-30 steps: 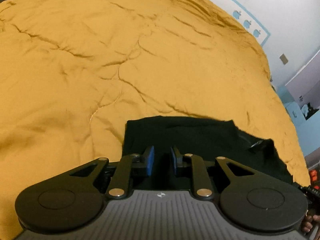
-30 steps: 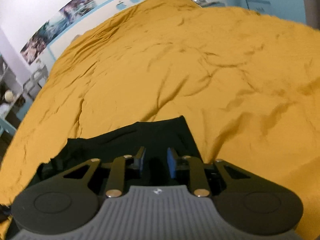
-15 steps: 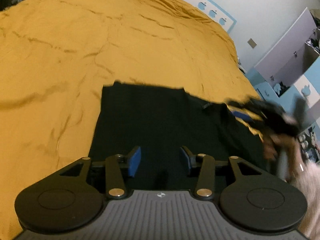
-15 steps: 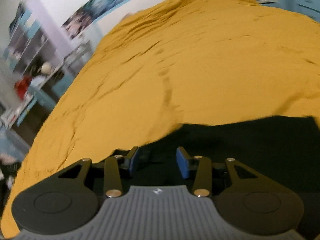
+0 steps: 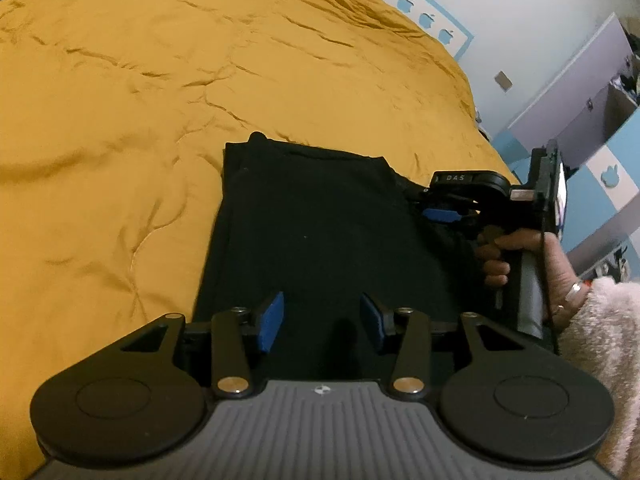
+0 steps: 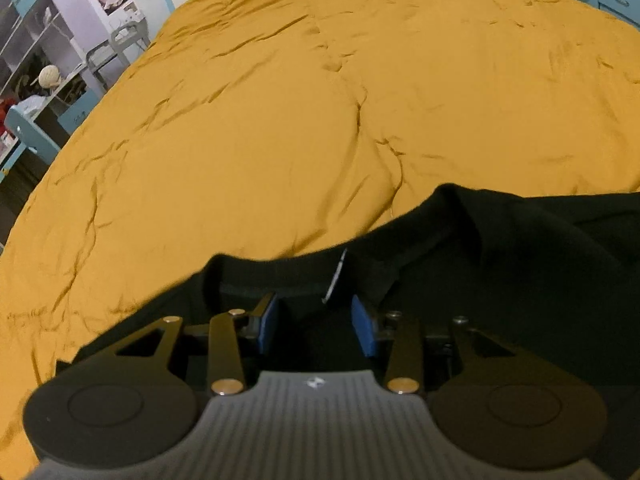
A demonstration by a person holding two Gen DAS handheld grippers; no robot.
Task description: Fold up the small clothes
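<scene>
A black garment (image 5: 320, 216) lies folded flat on the mustard-yellow bedspread (image 5: 120, 120). My left gripper (image 5: 320, 322) is open, its blue pads apart just above the garment's near edge, holding nothing. My right gripper (image 6: 316, 324) is open over the garment's collar end (image 6: 460, 248), where a small white label (image 6: 336, 276) shows. The right gripper also shows in the left wrist view (image 5: 444, 212), at the garment's right side, held in a hand.
The yellow bedspread (image 6: 320, 100) stretches far beyond the garment in both views. White and blue walls and cabinets (image 5: 580, 92) stand past the bed's right edge. Shelves and a blue chair (image 6: 36, 120) stand at the left of the right wrist view.
Both grippers have opened and let go of the garment, which now lies flat. The right gripper has swung round to the collar end. The left gripper has drawn back.
</scene>
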